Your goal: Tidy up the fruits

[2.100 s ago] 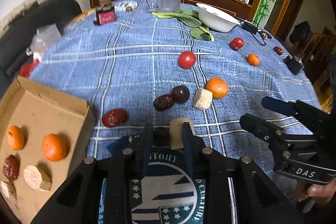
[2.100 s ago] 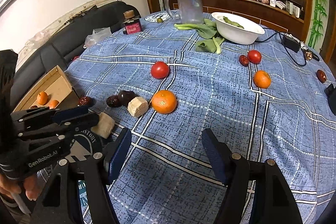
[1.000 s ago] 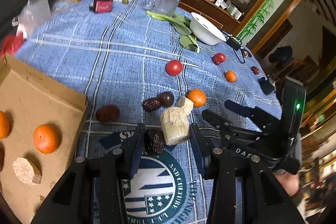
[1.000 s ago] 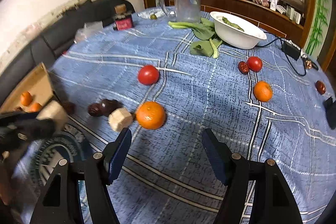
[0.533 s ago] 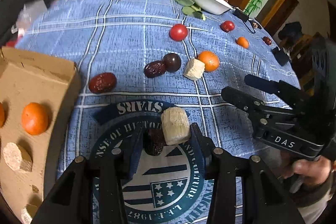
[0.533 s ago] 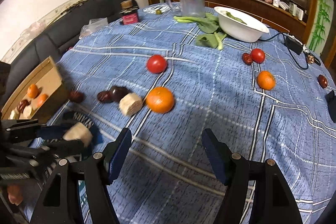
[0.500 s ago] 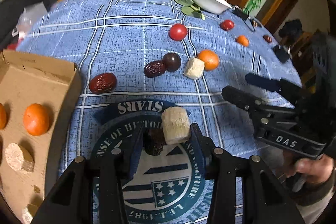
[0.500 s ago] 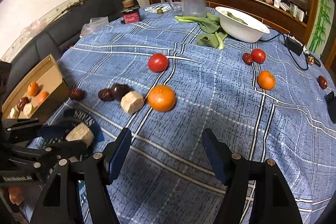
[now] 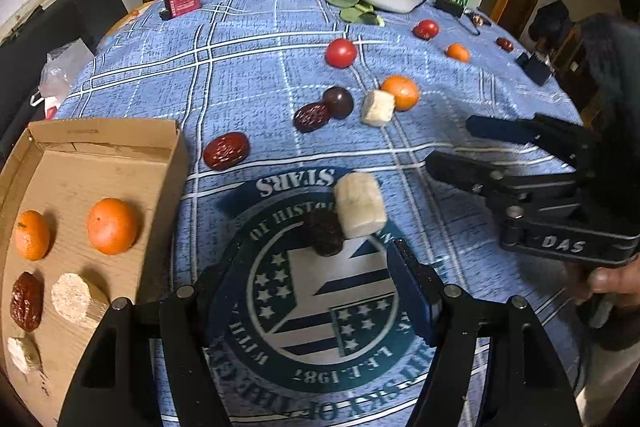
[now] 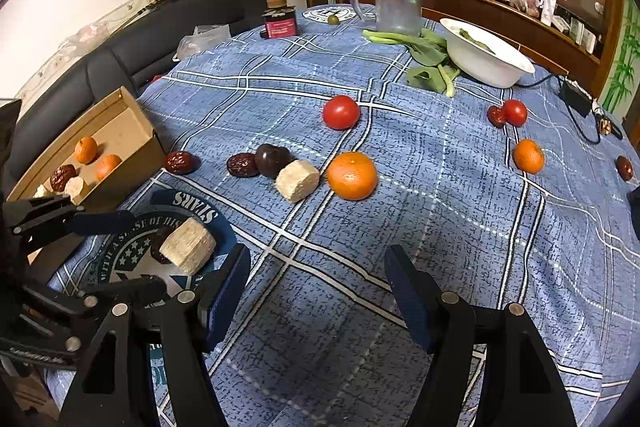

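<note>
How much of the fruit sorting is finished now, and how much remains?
Done: two oranges, a date and pale chunks lie in the cardboard box. In hand: nothing; the left gripper is opening, a pale chunk and dark date lying loose before it. Left: those two, plus oranges, tomatoes and dates on the tablecloth. The right gripper is open, empty.

The left gripper (image 9: 316,291) is opening, its fingers (image 9: 408,275) off the pale chunk (image 9: 360,205) and dark date (image 9: 325,231).

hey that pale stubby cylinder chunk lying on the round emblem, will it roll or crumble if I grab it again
The pale chunk lies on its curved side, propped against a dark date, so it could roll if nudged. Its rough, fibrous-looking surface probably grips well. It looks firm rather than crumbly, though that is hard to judge.
</note>
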`<state>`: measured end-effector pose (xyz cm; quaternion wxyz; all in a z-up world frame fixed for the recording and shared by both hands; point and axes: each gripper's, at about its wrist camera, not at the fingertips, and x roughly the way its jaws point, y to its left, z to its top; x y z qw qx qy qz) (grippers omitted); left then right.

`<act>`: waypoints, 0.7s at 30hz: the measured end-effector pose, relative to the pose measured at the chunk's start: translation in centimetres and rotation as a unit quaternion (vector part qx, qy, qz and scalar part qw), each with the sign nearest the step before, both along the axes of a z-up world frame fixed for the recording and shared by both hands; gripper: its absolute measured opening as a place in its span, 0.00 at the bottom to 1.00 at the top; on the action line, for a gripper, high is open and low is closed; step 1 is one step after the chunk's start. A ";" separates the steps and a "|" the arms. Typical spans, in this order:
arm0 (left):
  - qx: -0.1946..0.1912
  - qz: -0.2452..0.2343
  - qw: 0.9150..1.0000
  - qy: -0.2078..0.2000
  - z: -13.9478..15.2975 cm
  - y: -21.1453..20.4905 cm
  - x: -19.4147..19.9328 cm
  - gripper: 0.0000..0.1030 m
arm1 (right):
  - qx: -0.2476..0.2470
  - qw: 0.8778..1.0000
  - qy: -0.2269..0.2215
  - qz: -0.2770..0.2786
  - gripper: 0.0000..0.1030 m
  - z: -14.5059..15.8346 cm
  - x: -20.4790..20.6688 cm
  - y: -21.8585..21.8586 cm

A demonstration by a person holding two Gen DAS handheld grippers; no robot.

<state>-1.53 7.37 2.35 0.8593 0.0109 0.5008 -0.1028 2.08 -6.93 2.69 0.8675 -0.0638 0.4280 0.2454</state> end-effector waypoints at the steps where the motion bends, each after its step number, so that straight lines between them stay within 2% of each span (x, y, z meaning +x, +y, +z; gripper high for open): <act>1: 0.011 -0.002 1.000 0.001 -0.1 0.0 0.0 0.68 | 0.002 1.000 0.000 0.000 0.72 0.0 0.0 0.0; 6: 0.051 0.014 0.999 0.005 -0.6 0.1 0.4 0.68 | 0.007 1.000 0.003 0.000 0.72 -0.1 0.1 0.1; 11: 0.055 0.032 0.998 -0.004 -1.1 -1.5 2.3 0.68 | 0.008 1.000 0.005 -0.004 0.72 -0.1 0.3 0.0; 16: 0.048 0.024 0.999 -0.005 -1.2 -1.6 2.1 0.68 | 0.007 1.000 0.002 -0.001 0.72 0.0 0.1 -0.2; 19: 0.045 0.025 0.999 -0.006 -1.1 -1.1 2.0 0.56 | 0.013 1.000 0.004 0.001 0.72 0.0 0.1 -0.2; 21: 0.045 0.022 0.999 -0.010 -0.9 -1.0 1.8 0.26 | 0.014 1.000 0.006 0.005 0.72 -0.1 0.1 0.0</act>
